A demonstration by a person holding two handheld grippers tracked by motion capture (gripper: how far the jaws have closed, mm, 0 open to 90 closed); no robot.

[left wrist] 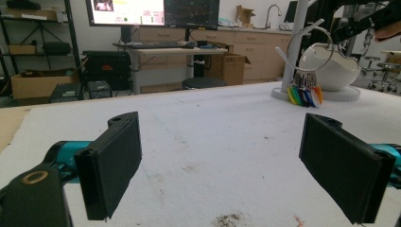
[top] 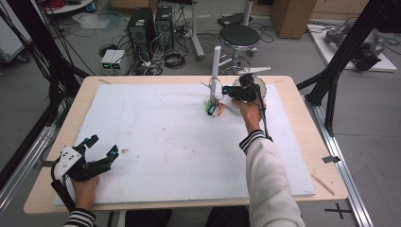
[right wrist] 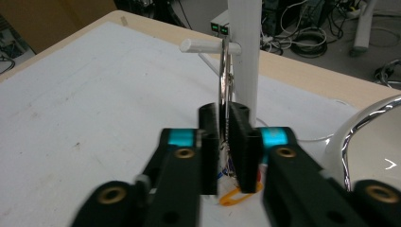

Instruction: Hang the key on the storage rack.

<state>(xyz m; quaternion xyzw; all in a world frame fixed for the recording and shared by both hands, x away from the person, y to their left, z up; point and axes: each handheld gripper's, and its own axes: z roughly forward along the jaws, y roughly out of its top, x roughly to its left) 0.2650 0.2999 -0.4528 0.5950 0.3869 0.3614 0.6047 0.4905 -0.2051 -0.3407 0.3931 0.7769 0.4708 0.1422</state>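
Observation:
A metal key ring (right wrist: 222, 90) with coloured tags (left wrist: 305, 94) hangs from the side peg (right wrist: 208, 46) of a white upright post (top: 216, 66) at the far middle of the board. My right gripper (right wrist: 224, 142) is shut on the lower part of the ring, jaws on either side of it; in the high view it (top: 226, 90) sits just right of the post. An orange tag (right wrist: 234, 196) dangles below the jaws. My left gripper (top: 105, 144) rests near the front left of the board, wide open and holding nothing (left wrist: 227, 161).
A white bowl (top: 259, 90) stands just right of the post, close to the right hand. The white foam board (top: 165, 142) covers most of the wooden table (top: 302, 142). Beyond the far edge are a stool (top: 239, 35), computer towers and cables.

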